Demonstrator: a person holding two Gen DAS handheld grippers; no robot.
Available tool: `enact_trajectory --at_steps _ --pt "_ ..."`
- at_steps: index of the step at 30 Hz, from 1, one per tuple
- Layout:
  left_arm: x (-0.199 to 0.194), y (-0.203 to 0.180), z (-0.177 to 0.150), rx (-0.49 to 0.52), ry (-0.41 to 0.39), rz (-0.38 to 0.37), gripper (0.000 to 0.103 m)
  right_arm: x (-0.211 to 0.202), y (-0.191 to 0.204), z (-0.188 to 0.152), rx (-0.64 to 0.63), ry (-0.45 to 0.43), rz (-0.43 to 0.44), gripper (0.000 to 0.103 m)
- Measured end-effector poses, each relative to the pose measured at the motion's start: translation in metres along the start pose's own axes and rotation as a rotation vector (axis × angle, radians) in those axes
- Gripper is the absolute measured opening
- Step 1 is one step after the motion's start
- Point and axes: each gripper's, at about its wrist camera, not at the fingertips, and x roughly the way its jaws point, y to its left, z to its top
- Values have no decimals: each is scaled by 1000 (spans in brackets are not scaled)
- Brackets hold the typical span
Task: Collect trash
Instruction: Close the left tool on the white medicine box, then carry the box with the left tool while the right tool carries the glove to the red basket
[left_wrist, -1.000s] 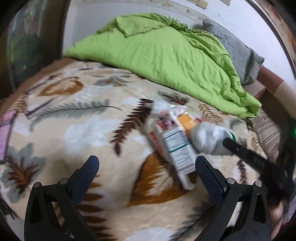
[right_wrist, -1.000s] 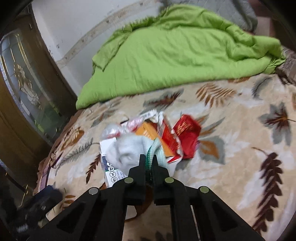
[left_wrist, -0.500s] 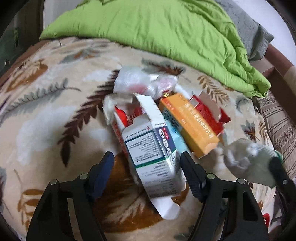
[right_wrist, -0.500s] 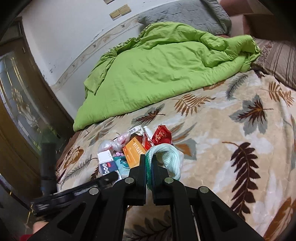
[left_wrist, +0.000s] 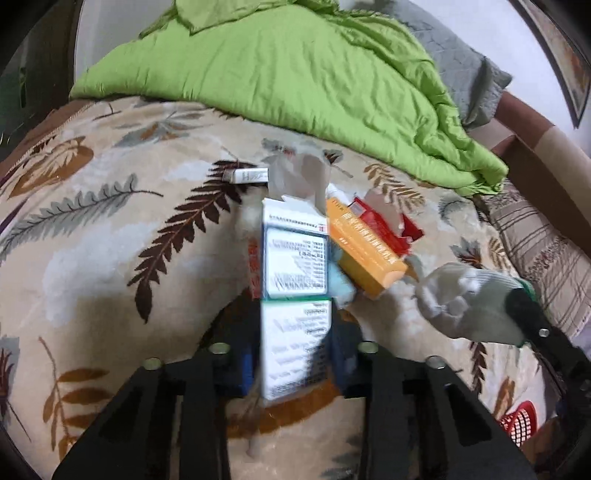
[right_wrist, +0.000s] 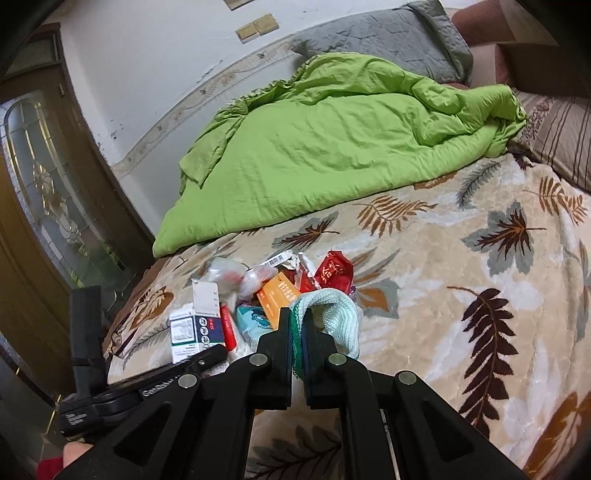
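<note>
L gripper (left_wrist: 293, 363) is clamping 1 white carton (left_wrist: 294, 295); R gripper (right_wrist: 296, 328) is pinching 1 knit glove (right_wrist: 338, 314) w/ green cuff, over plush leaf blanket (right_wrist: 461, 266).

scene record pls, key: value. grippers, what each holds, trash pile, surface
left gripper: shut on white carton, fingers on its two sides
right gripper: shut on knit glove at its green cuff
pile: orange box, red packet, teal box, crumpled clear plastic, all close together
surface: leaf-print blanket on bed
behind pile: green quilt, grey pillow
apart from pile: small white tube box
</note>
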Motion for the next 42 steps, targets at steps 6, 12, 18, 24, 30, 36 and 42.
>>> enact_trajectory --at_steps 6,12,18,24,30,36,42 --pt "-20 -3 -9 24 -30 -4 27 -4 3 -3 -9 1 7 5" --pt "-34 -8 -17 49 -54 -18 27 -12 5 -6 -9 -2 22 5" --pt "-45 -23 -20 81 -71 -52 27 -31 2 -8 -5 -12 30 5" --pt "-51 -41 -27 125 -66 -78 27 -51 -9 -5 16 -14 32 5" --pt "-57 -82 -45 242 -40 -152 27 -99 -41 -3 63 -22 -10 5" --pt "-64 -158 -75 432 26 -314 27 -177 -91 -12 114 -57 -149 5" --pt "-65 -226 -105 561 130 -461 27 -243 -139 -34 217 -55 -276 5"
